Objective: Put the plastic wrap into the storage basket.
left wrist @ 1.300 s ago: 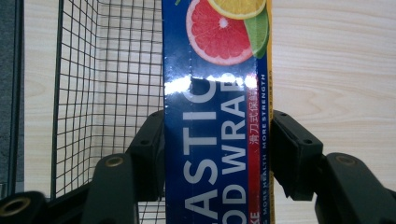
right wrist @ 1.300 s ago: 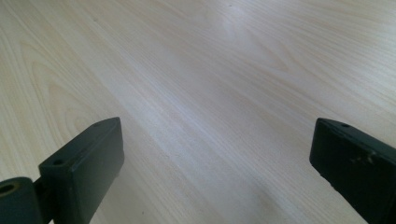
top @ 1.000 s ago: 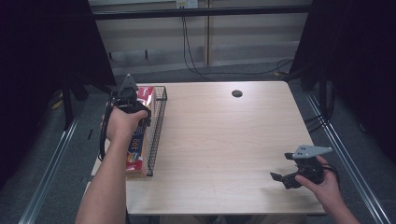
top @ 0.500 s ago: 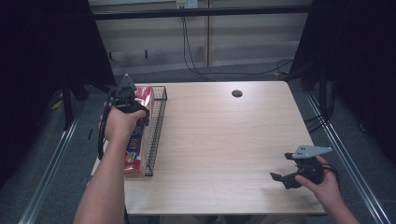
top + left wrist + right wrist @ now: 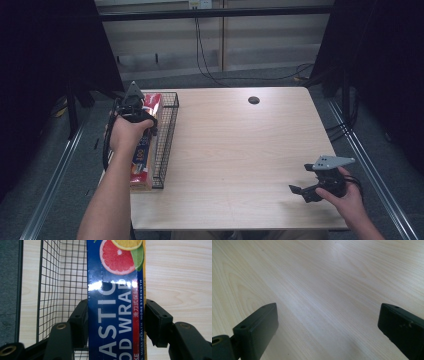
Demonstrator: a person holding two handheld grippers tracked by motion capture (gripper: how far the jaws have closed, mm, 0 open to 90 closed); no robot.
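A long blue plastic wrap box (image 5: 115, 302) printed with citrus slices lies lengthwise in a black wire basket (image 5: 167, 132) at the table's left edge. My left gripper (image 5: 116, 315) points down into the basket, and both black pads press on the box's long sides. From above, the left gripper (image 5: 136, 114) sits over the box (image 5: 142, 162), near its far red end. My right gripper (image 5: 301, 181) rests low over the bare wood near the table's front right corner. Its jaws (image 5: 328, 325) stand wide apart with nothing between them.
The light wooden table (image 5: 240, 145) has a small round cable hole (image 5: 253, 100) at the back. The basket's wire wall (image 5: 62, 277) runs close along the box's side. Dark curtains and cables lie beyond the table.
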